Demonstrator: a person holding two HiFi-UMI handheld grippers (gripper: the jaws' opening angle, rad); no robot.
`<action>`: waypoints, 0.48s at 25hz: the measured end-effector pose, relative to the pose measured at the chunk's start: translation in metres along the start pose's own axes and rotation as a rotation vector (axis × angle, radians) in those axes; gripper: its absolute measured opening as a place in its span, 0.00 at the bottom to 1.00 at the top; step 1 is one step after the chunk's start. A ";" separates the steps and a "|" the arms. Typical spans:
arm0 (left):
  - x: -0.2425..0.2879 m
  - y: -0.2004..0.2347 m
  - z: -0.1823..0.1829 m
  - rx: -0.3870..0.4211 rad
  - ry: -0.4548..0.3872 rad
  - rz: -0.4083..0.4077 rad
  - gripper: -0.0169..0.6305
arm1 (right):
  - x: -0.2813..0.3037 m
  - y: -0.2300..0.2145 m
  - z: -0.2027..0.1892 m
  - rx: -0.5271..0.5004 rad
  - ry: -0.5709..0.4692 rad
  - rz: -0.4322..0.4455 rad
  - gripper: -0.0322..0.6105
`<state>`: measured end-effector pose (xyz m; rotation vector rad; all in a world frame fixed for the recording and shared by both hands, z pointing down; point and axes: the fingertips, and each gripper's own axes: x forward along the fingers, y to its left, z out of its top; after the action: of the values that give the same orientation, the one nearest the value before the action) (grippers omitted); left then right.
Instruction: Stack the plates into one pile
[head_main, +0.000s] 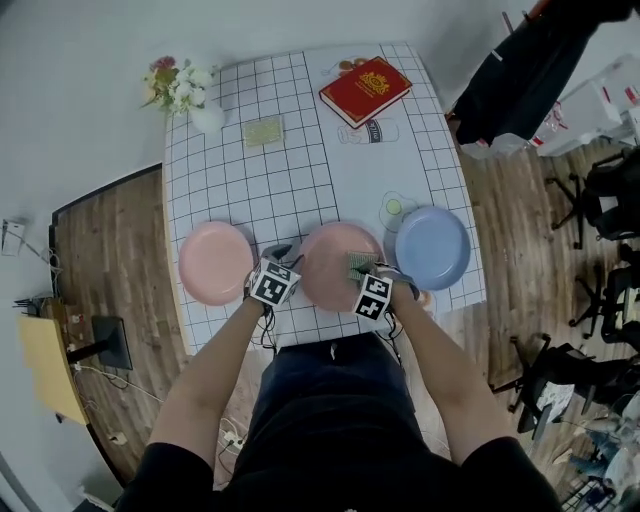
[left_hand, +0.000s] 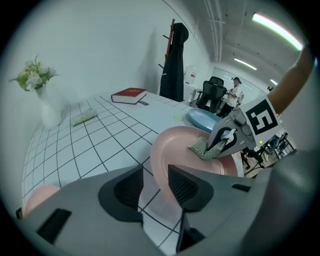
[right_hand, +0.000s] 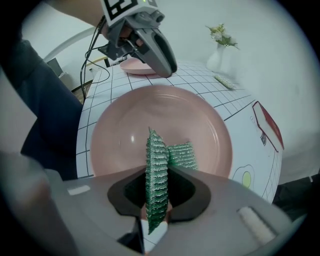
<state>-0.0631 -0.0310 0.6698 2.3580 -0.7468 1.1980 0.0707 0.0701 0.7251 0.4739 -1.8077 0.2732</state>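
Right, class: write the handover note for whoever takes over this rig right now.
Left hand-held gripper: open, empty, beside the middle pink plate.
Right hand-held gripper: shut on a green scouring pad over that plate.
Plates: the left pink plate, the middle one and the blue plate lie apart in a row along the table's near edge.
Done: nothing stacked. Left: pile all three.

My grey plastic left gripper (left_hand: 155, 187) and grey plastic right gripper (right_hand: 156, 195) carry black-and-white square-patterned marker cubes (head_main: 273, 284). The woven scrubbing cloth (right_hand: 157, 170) is glittery green. The round middle plate (head_main: 325, 255) and round left plate (head_main: 215, 262) are pale pink, and the round right plate (head_main: 432, 247) is pale blue. The white tablecloth (head_main: 250, 180) has a black grid. The red hardback book (head_main: 365, 90) bears gold print.
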 end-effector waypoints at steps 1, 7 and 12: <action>0.005 0.002 0.003 0.018 0.007 -0.018 0.23 | 0.000 0.000 0.000 -0.003 0.002 -0.006 0.17; 0.039 0.001 0.013 0.107 0.051 -0.129 0.27 | 0.000 0.001 -0.001 -0.018 0.026 -0.028 0.17; 0.062 0.009 0.009 0.089 0.082 -0.130 0.26 | -0.001 0.002 -0.002 -0.011 0.023 -0.051 0.17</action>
<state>-0.0328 -0.0600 0.7165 2.3719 -0.5156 1.2871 0.0722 0.0727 0.7251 0.5059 -1.7719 0.2323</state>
